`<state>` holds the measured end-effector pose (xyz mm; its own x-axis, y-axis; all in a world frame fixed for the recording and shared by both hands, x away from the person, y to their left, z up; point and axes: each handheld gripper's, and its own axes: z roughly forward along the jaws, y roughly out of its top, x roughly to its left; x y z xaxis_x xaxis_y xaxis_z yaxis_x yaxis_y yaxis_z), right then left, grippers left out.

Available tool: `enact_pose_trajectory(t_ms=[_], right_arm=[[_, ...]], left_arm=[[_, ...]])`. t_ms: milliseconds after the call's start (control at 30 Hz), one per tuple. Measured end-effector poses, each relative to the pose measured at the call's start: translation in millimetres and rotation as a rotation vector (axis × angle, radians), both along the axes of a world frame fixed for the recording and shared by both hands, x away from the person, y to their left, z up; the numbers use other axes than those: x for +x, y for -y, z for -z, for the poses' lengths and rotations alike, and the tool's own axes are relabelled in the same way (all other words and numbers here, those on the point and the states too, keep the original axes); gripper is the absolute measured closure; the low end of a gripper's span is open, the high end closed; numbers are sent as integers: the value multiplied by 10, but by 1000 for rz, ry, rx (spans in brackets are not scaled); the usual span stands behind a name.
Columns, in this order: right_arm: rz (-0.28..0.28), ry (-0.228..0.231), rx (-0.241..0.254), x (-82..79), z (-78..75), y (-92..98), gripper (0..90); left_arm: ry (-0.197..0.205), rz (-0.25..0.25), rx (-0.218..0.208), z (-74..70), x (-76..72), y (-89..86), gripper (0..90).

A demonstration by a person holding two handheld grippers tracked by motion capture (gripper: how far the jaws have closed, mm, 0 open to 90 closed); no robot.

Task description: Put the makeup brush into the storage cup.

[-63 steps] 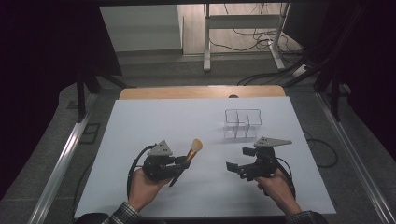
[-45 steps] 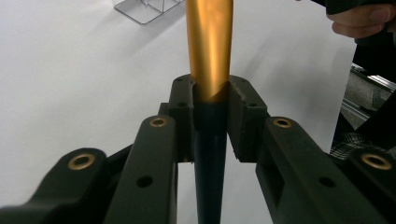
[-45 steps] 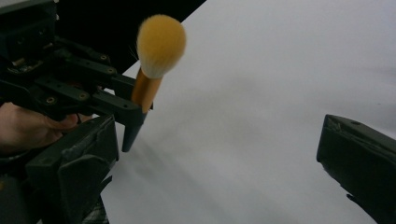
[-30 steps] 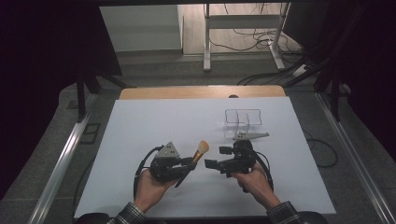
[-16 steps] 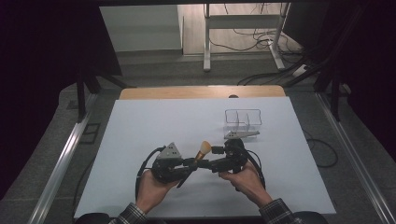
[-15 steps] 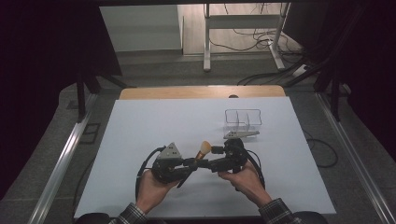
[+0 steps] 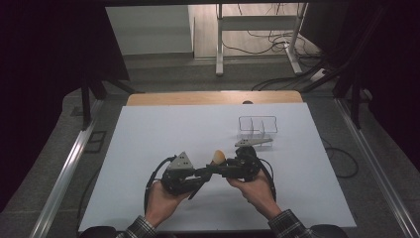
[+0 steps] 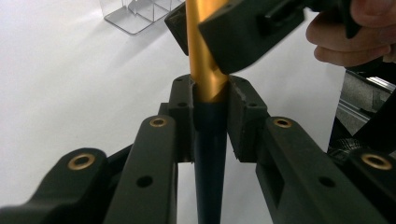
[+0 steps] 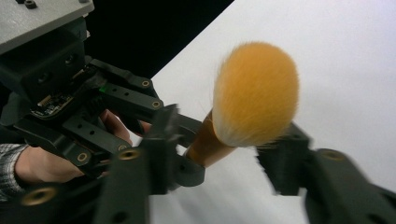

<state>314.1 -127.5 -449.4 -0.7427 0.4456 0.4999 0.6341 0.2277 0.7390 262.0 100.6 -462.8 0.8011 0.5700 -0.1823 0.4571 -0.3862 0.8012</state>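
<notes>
A makeup brush with an orange head [image 7: 217, 156], gold ferrule [image 8: 203, 70] and dark handle is held above the white table [image 7: 163, 129]. My left gripper [image 7: 202, 174] is shut on the handle just below the ferrule [image 8: 210, 100]. My right gripper [image 7: 221, 169] faces it from the right, one jaw on each side of the ferrule under the bristles [image 9: 254, 93]. Its jaws [image 9: 224, 151] have just been closing and look blurred. A gap still shows between one jaw and the ferrule. The left gripper [image 9: 196, 149] shows beyond the brush in the right gripper view.
A clear plastic organiser [image 7: 257, 126] with compartments stands on the table behind the right hand, also seen as an organiser [image 8: 135, 14] at the top of the left gripper view. A wooden strip [image 7: 213, 97] borders the table's far edge. Cables trail from both grippers.
The right gripper moved left from beside the organiser to the brush head and brought its jaws in around the ferrule. The left gripper kept still with the brush.
</notes>
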Motion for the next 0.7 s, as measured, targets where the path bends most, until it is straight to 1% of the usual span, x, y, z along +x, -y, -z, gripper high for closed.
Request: enact_pose_trajectory(t_ms=[67,133,167,200,300,333,400,500,567,633,700], right_arm=[[3,-19,18,5,10,14,679],[7,-83,73,27,28,45,723],[10,-114,98,40,41,58,729],[11,-128,106,47,51,66,730],[14,-136,101,48,67,64,733],[15,-135,95,41,64,60,734],[17,-116,79,31,57,51,734],[16,-106,73,23,45,49,734],[17,-101,69,23,42,56,734],[21,-95,65,23,41,63,734],[25,-84,59,23,37,70,734]], left_arm=[[2,2,1,0,-2,1,738],[2,4,-6,2,-2,4,738],[-1,4,-5,3,-1,6,738],[-2,7,-2,7,3,7,737],[-6,12,-2,28,14,5,725],[-3,9,9,32,16,10,710],[5,2,29,37,16,21,607],[8,-5,36,32,19,24,487],[1,-4,39,28,28,15,398],[1,-10,44,28,30,1,338],[-1,-4,42,35,40,-19,277]])
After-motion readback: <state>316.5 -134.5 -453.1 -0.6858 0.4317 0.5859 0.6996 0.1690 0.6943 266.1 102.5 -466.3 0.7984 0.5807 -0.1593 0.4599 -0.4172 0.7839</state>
